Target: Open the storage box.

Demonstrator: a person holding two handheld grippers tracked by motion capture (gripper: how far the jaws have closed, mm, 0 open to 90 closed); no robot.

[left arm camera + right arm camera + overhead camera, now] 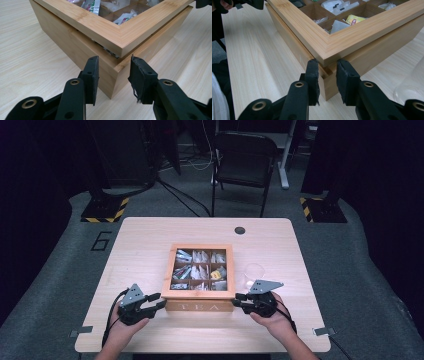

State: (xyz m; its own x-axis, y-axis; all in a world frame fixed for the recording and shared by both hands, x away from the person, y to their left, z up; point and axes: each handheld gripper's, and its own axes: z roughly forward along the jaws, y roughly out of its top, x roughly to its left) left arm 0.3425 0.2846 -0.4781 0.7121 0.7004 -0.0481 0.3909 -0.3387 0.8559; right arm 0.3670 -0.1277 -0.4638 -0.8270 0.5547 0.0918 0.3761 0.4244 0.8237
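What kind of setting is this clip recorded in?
Probably a lab or recording studio: a lone wooden table on grey carpet, hazard-striped stand bases, loose floor cables, an office chair and dark surroundings.

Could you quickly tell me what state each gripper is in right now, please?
Left gripper: shut on the tea box corner.
Right gripper: shut on its other front corner.

High view: fixed above near edge of table (150, 235), facing forward and down; whole tabletop, chair (245, 155) beyond far edge.
Left gripper view: low, very close, looking at near left corner of tea box (62, 42).
Right gripper view: low, very close, at near right corner of tea box (372, 52).
Shared by all three: tea box, surrounding tabletop.
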